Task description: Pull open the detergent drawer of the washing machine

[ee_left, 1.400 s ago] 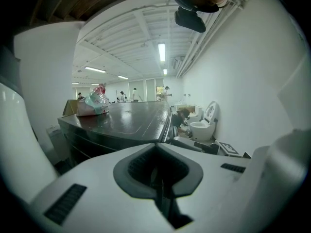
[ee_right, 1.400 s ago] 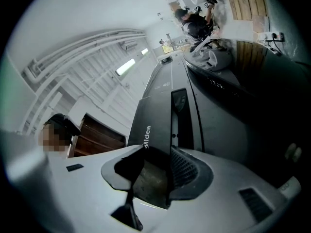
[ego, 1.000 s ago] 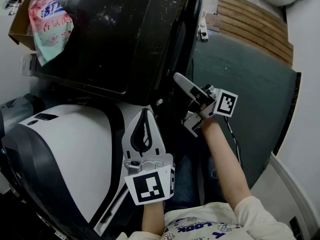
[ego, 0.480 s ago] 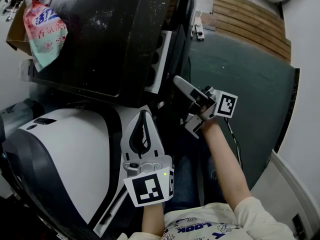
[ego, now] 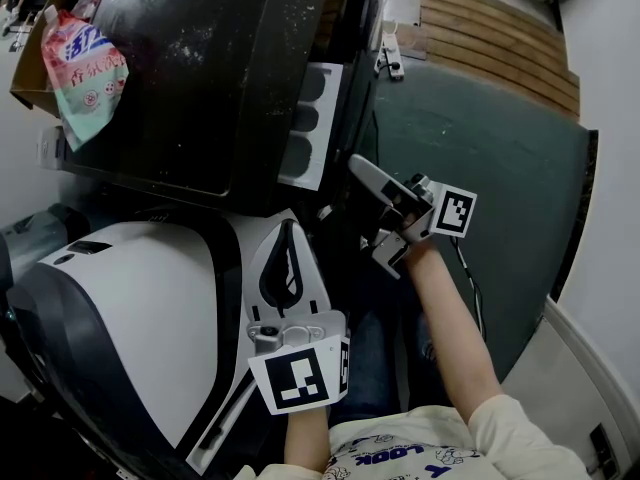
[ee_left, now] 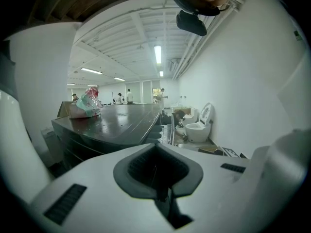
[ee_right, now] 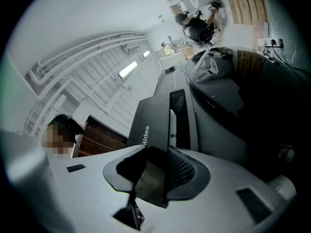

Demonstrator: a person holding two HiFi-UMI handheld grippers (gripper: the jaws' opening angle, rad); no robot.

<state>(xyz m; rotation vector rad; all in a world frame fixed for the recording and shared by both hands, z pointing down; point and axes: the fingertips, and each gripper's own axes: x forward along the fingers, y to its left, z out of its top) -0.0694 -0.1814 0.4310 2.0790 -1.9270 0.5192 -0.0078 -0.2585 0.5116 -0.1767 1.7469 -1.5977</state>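
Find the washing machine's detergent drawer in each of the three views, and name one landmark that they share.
Head view: detergent drawer, upper centre, white compartments jutting from the machine's front.
Left gripper view: centre, beside the right edge of the machine's dark top.
Right gripper view: lower centre, its dark front panel printed Midea.
Shared landmark: the black washing machine it slides out of.

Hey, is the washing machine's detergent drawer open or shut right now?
Open: the detergent drawer juts out of the washing machine's front, and its three compartments are exposed from above.
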